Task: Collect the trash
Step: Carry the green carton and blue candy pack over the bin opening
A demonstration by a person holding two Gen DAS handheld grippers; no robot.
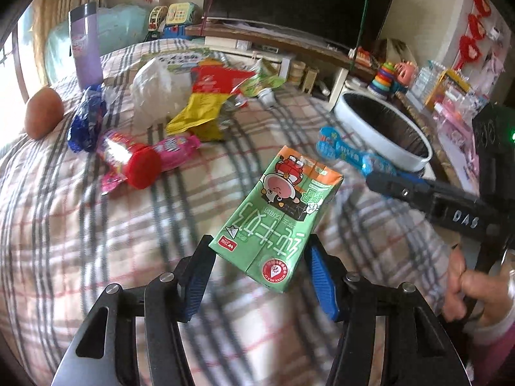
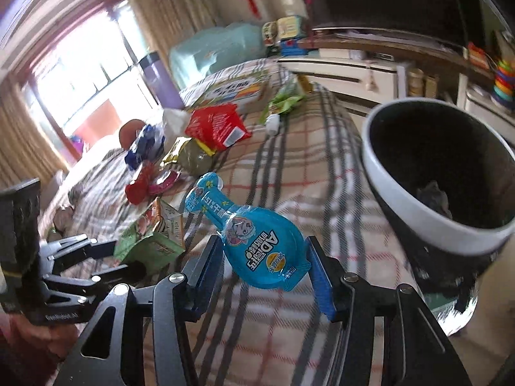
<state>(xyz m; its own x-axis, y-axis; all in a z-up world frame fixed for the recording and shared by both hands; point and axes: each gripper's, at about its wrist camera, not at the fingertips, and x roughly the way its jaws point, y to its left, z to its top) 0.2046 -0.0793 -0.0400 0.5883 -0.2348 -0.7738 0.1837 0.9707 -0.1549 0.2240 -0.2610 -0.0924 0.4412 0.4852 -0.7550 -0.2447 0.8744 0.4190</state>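
My left gripper [image 1: 260,268] is shut on a green milk carton [image 1: 276,218] and holds it above the plaid cloth [image 1: 96,241]. My right gripper [image 2: 262,267] is shut on a blue bottle-shaped wrapper [image 2: 257,241], held left of the white-rimmed black trash bin [image 2: 431,180]. That wrapper [image 1: 351,154] and the bin [image 1: 383,128] also show in the left wrist view, with the right gripper [image 1: 379,181] at the right. The carton [image 2: 151,241] and the left gripper [image 2: 122,252] show at the lower left of the right wrist view.
More trash lies on the cloth: a red-capped tube [image 1: 132,157], a pink wrapper [image 1: 175,149], a blue wrapper [image 1: 87,122], a yellow-red bag [image 1: 206,103], a white plastic bag [image 1: 154,87]. A purple cup [image 1: 85,45] and a brown round object [image 1: 43,112] stand at left. Something crumpled lies in the bin [image 2: 434,196].
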